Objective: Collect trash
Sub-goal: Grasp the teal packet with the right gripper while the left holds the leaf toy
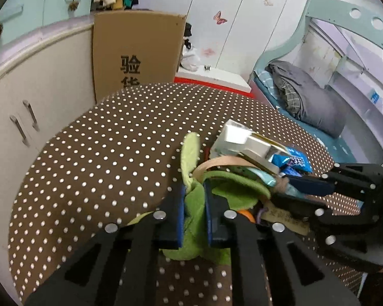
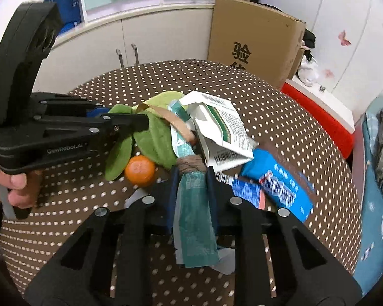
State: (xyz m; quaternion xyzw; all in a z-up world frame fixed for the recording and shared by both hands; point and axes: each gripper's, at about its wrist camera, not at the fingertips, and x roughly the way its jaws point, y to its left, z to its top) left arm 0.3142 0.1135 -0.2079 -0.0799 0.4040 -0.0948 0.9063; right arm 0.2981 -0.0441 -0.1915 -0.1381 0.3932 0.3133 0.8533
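A pile of trash lies on the brown dotted tablecloth. My left gripper is shut on a green cloth; in the right wrist view it comes in from the left over the green cloth. My right gripper is shut on a teal wrapper with a brownish knot at its top. In the left wrist view it comes in from the right. A torn white box, a blue packet and a tan strip lie in the pile.
An orange fruit lies beside the green cloth. A tall cardboard box stands behind the table, beside white cabinets. A red and white box and a bed with grey bedding are to the right.
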